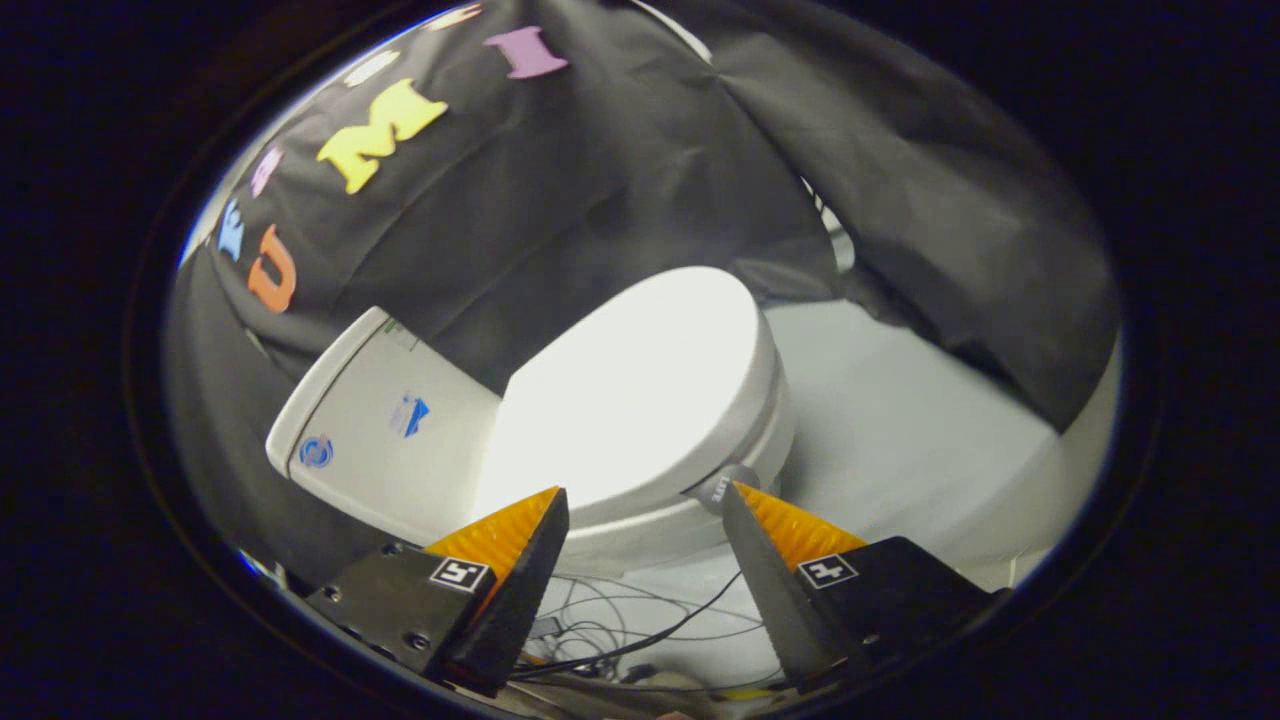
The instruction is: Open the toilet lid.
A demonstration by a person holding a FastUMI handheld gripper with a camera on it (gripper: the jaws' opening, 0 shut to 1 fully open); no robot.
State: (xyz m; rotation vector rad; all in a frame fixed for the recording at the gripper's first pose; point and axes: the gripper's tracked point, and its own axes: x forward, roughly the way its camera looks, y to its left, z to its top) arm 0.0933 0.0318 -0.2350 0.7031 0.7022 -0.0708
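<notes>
The jaws [645, 492] stand open, their two fingers spread apart with nothing between them but the near edge of the toilet, and neither finger presses on anything. Just ahead of them lies the toilet lid [630, 390], flat down and shut over the seat, its white top catching strong light. A small round grey knob [722, 487] sits on the rim close by the tip of one finger; whether they touch I cannot tell. The spread stance looks meant to bring the fingers to the lid's front lip, where a lift has the best leverage against the hinge at the far side, so the lid is judged not yet raised. Beyond the lid, toward the hinge end, stands the white cistern [385, 430] with small blue stickers on it. Below the bowl, loose dark cables [640, 630] trail over a pale floor [900, 420], which reaches to the booth's wall, a creased black cloth [600, 150] hanging behind and around the toilet.
</notes>
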